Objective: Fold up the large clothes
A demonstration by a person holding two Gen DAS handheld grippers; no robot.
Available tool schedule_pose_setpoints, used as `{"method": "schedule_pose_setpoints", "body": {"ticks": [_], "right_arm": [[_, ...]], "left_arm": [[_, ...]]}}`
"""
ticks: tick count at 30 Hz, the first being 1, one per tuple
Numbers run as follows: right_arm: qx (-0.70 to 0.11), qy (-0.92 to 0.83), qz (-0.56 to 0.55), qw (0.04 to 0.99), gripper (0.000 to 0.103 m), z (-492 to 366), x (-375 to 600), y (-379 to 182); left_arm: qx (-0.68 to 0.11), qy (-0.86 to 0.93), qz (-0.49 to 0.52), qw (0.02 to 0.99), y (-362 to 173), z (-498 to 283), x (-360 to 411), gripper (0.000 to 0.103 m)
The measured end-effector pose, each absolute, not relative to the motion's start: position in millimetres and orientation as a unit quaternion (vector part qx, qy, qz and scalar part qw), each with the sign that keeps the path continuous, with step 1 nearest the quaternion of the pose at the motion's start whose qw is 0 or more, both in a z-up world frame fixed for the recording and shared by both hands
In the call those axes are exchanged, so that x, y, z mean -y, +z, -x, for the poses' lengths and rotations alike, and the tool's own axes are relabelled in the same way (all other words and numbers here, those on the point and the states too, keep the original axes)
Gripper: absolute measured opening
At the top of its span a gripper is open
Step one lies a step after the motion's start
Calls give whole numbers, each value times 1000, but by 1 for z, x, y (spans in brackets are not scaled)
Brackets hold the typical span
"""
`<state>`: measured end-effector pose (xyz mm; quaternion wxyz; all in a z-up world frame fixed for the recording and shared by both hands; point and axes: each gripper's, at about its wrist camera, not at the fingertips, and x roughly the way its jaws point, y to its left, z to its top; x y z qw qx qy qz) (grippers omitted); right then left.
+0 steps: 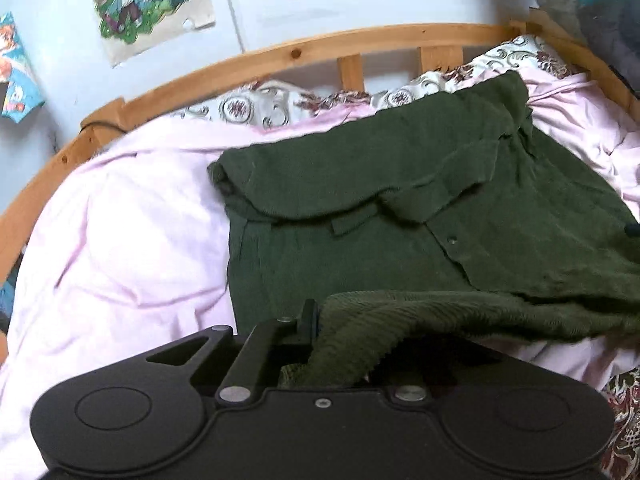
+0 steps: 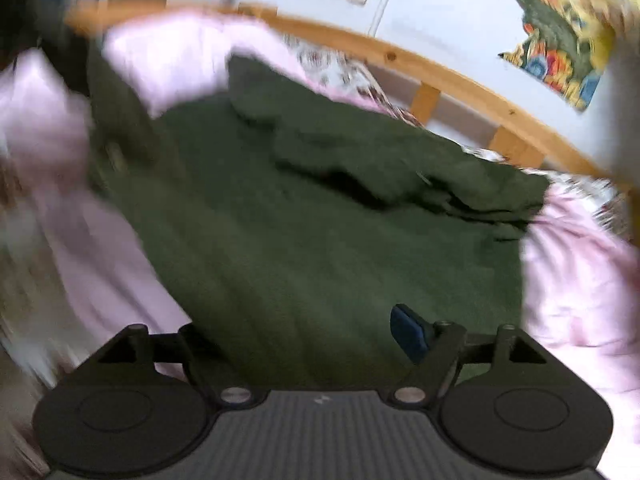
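Note:
A dark green corduroy shirt (image 1: 400, 208) lies on a pink sheet (image 1: 120, 240), partly folded, its collar and buttons facing up. My left gripper (image 1: 320, 328) is shut on a near edge of the shirt and holds that fold lifted above the rest. In the right wrist view the shirt (image 2: 320, 240) fills the middle, blurred by motion. My right gripper (image 2: 296, 336) is open just above the cloth; one blue-padded finger (image 2: 408, 330) shows, the other is hidden by cloth and blur.
A wooden bed rail (image 1: 280, 56) curves behind the bed, with a white wall and cartoon posters (image 1: 148, 4) beyond. A patterned cover (image 1: 260, 108) lies along the rail. A grey-blue cushion (image 1: 592, 12) sits at the right corner.

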<state>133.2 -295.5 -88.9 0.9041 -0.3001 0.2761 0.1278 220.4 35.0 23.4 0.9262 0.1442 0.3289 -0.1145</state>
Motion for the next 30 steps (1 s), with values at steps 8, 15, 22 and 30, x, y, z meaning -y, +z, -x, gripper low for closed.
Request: {"method": "schedule_pose_setpoints", "body": {"ticks": [8, 15, 22, 30], "right_arm": [[-245, 90, 366, 893, 86, -115, 307, -107], [-235, 91, 361, 898, 79, -101, 306, -98], [-258, 113, 292, 914, 35, -101, 332, -54], [-271, 75, 262, 923, 28, -86, 354, -40]], "left_arm": [[-323, -121, -152, 926, 31, -223, -27, 6], [-323, -134, -141, 926, 50, -248, -22, 6], [-316, -139, -105, 933, 66, -280, -13, 6], [-307, -139, -71, 939, 73, -311, 0, 5]]}}
